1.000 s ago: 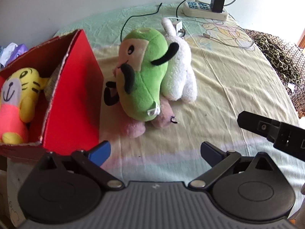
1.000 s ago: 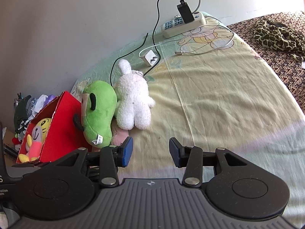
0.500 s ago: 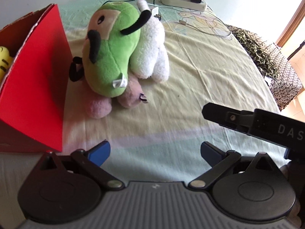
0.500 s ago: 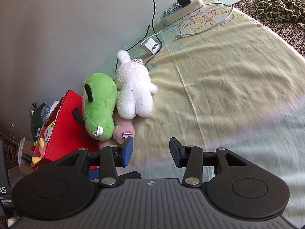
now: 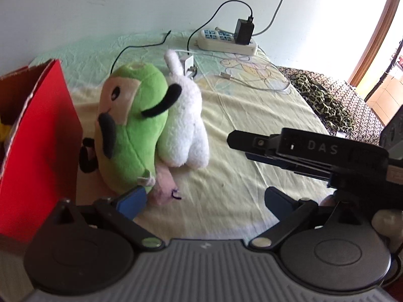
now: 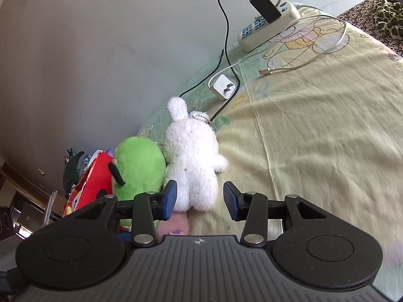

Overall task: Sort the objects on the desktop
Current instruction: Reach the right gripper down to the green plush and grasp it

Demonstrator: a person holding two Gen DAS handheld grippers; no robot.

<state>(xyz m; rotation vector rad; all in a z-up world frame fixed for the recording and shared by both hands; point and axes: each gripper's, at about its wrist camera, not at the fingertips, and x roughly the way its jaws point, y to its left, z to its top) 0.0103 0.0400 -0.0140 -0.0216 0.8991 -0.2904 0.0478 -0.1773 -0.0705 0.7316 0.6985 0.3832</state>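
White plush lies on sheet, pressed against green plush beside red box. Your right gripper gapes empty, lined up on white plush. Left gripper wide open, empty, waiting near green one.

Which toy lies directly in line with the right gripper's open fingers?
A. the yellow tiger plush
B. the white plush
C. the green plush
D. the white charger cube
B. In the right wrist view the right gripper is open with the white plush just ahead between its fingers; the green plush sits off to the side.
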